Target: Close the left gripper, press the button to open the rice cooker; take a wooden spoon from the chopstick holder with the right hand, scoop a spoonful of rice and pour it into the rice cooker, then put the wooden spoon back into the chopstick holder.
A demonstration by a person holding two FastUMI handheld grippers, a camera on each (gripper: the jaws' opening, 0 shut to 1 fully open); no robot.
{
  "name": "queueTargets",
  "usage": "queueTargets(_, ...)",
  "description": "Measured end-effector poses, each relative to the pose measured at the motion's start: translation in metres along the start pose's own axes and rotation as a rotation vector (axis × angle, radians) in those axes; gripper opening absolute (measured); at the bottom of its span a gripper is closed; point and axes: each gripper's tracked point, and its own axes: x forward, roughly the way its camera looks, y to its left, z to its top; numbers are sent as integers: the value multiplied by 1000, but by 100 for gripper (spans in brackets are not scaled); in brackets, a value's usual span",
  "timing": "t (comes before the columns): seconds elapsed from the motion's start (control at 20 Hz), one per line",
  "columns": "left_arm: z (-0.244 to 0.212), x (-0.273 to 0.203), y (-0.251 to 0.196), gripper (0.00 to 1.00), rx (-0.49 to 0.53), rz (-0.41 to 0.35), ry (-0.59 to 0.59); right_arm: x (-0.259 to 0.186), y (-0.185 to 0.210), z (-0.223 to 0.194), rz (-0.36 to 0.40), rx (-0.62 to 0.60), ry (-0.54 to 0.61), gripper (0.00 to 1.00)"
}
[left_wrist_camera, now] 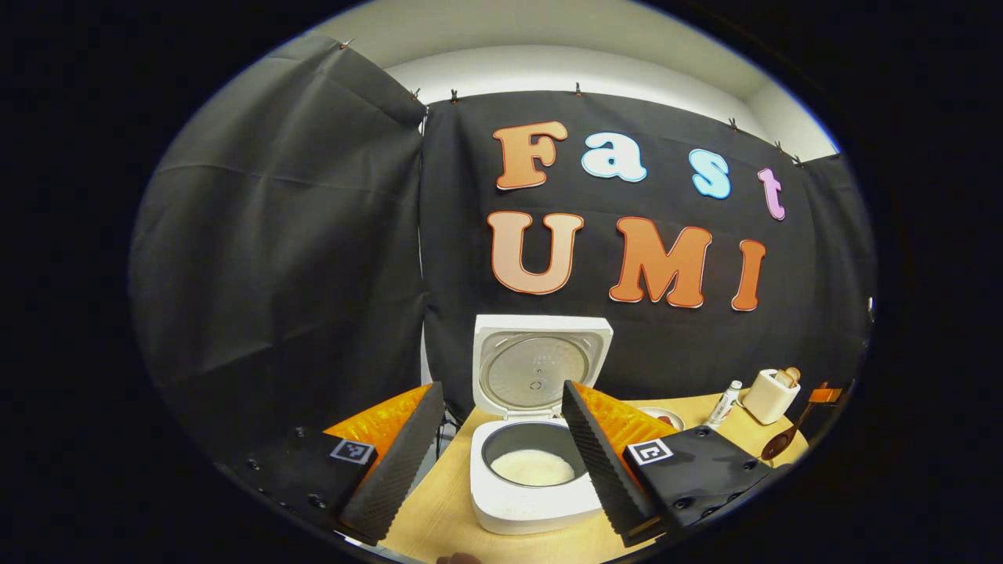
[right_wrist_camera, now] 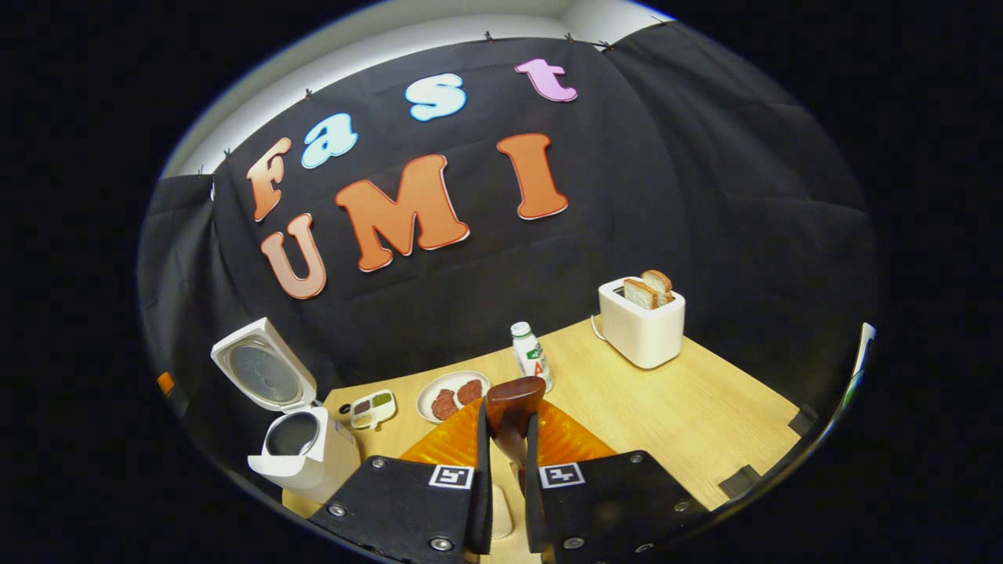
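Rice cooker (left_wrist_camera: pixel 536 462) stands on the wooden table (right_wrist_camera: pixel 689 415), lid up, rice in its pot. Right gripper (right_wrist_camera: pixel 505 470) clamps one wooden spoon (right_wrist_camera: pixel 513 403), its long axis along the fingers, bowl pointing away. Left gripper (left_wrist_camera: pixel 501 462) hangs released before the cooker. One toaster (right_wrist_camera: pixel 641 325) holds two bread slices (right_wrist_camera: pixel 650 288).

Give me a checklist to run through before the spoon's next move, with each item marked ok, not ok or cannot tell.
1. Rice cooker lid up: ok, it stands open.
2. Rice in the pot: ok, white rice lies in it.
3. Right gripper shut on the wooden spoon: ok, both fingers press its handle.
4. Spoon bowl loaded or emptied: cannot tell.
5. Left gripper clear of the pot: ok, open, touching nothing.
6. Chopstick holder's place: cannot tell.
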Motion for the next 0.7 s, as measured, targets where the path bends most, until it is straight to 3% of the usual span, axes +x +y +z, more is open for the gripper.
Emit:
queueTargets(0.35, 1, 6, 21, 100, 35, -27, 16, 14, 94, -52, 97, -120, 6, 16)
queueTargets(0.7, -7, 6, 33, 100, 44, -28, 38, 39, 116, -145, 89, -169, 132, 17)
